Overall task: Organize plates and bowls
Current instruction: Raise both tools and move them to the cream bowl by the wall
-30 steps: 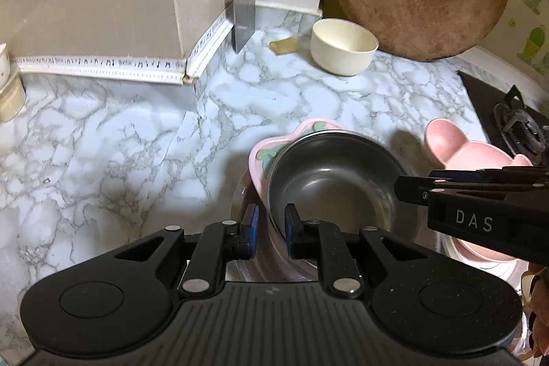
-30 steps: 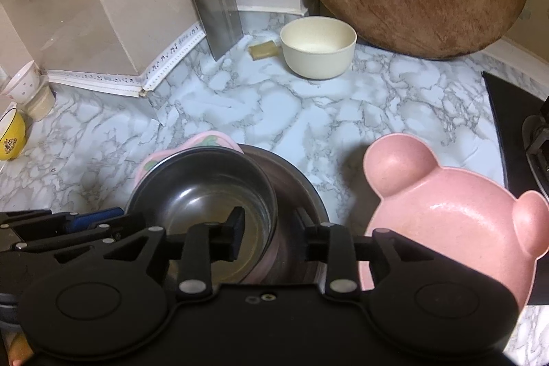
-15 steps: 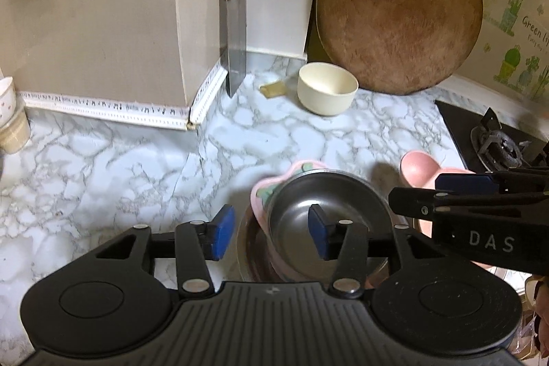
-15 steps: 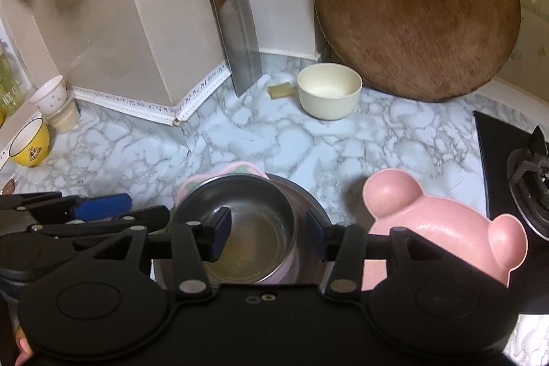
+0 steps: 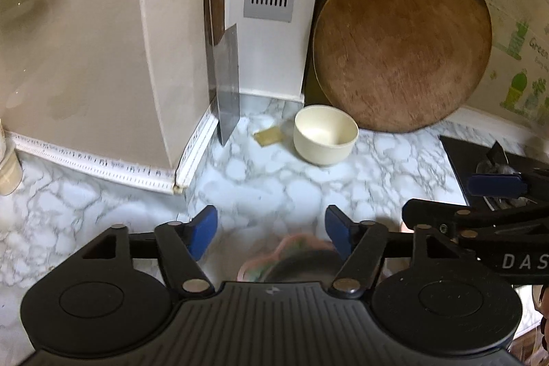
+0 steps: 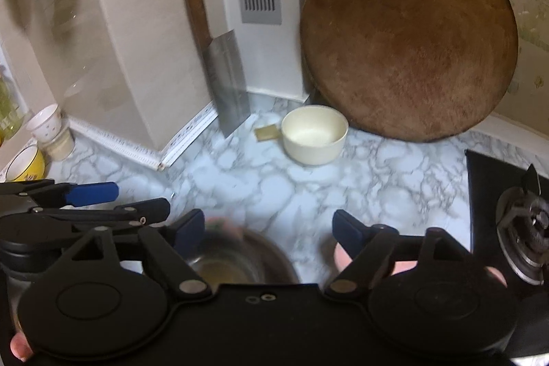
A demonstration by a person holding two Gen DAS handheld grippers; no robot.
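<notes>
A steel bowl [image 6: 233, 266] sits nested on a pink patterned plate [image 5: 274, 258] on the marble counter, mostly hidden below both grippers. A pink bear-shaped bowl [image 6: 401, 268] peeks out under the right gripper. A cream bowl [image 5: 325, 134] stands at the back by the round wooden board; it also shows in the right wrist view [image 6: 314, 134]. My left gripper [image 5: 271, 230] is open and empty, raised above the stack. My right gripper [image 6: 269, 228] is open and empty too, beside the left one [image 6: 89, 194].
A cleaver [image 5: 226, 81] leans on the wall corner. A round wooden board [image 5: 401, 43] leans at the back. A gas stove [image 6: 521, 222] lies at the right. Small cups [image 6: 48, 129] and a yellow bowl [image 6: 25, 163] stand at the far left.
My left gripper has let go of the steel bowl's rim and opened wide. Both grippers have risen and pulled back, so the stacked dishes have slid under the lower frame edge.
</notes>
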